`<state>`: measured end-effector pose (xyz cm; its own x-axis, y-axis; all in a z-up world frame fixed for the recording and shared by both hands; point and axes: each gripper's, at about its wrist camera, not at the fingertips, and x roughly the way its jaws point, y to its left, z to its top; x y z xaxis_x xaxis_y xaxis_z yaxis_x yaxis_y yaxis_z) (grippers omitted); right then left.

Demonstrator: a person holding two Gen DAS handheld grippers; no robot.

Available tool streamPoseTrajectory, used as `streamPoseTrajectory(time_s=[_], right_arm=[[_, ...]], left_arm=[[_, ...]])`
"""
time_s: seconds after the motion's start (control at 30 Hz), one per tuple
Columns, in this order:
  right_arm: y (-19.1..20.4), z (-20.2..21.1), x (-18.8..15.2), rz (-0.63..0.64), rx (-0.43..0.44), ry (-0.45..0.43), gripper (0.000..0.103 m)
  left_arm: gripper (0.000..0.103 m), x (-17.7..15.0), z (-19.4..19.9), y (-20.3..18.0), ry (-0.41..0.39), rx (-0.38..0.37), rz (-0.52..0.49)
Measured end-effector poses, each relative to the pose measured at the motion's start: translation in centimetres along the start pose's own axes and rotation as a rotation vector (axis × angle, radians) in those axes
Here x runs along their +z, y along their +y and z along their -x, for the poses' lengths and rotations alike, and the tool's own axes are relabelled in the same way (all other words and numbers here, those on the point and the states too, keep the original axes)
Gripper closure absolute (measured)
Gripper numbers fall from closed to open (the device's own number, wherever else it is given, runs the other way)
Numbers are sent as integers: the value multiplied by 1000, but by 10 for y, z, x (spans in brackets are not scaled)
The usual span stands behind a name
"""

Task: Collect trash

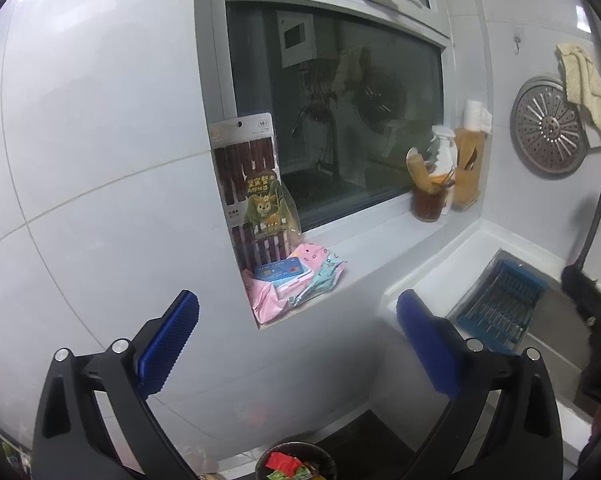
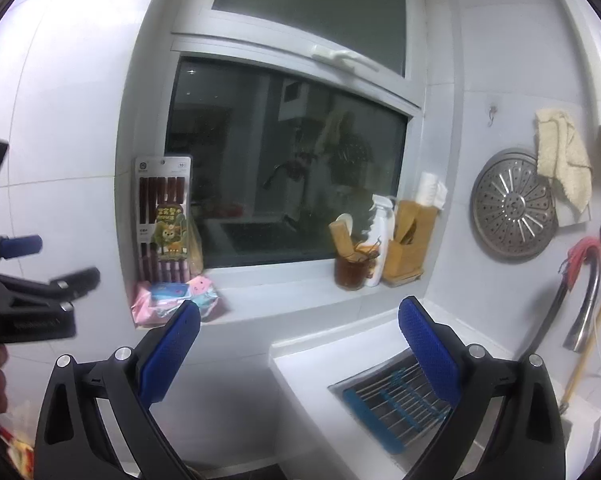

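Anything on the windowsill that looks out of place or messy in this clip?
Yes. A loose heap of crumpled pink and teal wrappers lies at the left end of the windowsill, with a blue card on top, below a leaning chopstick pack. The right-end jar and spray bottle stand upright.

Windowsill (image 1: 364, 268) with wrappers (image 1: 300, 284), jar (image 1: 426, 204)

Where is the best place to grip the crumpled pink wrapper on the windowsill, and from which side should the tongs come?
Probably grip the pink wrapper at its crumpled front corner, which sticks out toward the windowsill edge. Come from the room side, slightly above. The blue card lies on its rear part, and the chopstick pack stands behind, so the back is blocked.
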<state>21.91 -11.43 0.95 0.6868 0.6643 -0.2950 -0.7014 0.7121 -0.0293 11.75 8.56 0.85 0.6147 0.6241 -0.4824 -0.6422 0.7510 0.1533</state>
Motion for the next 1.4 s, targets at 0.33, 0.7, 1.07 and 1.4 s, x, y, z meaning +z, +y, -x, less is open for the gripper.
streamPoseTrajectory(time_s=[0.33,0.7,1.07,1.4], right_arm=[[16,1,9,-35,83,-30,6],[13,5,21,-54,48,-79,6],[11,12,22,-27,-5,-118,6],[-8,16,20,-134,-28,-144,6]], left_arm=[[6,-2,7,13,40,27,40],[6,0,10,15,28,33,40],[6,1,13,7,6,1,19],[6,-2,11,4,6,-44,46]])
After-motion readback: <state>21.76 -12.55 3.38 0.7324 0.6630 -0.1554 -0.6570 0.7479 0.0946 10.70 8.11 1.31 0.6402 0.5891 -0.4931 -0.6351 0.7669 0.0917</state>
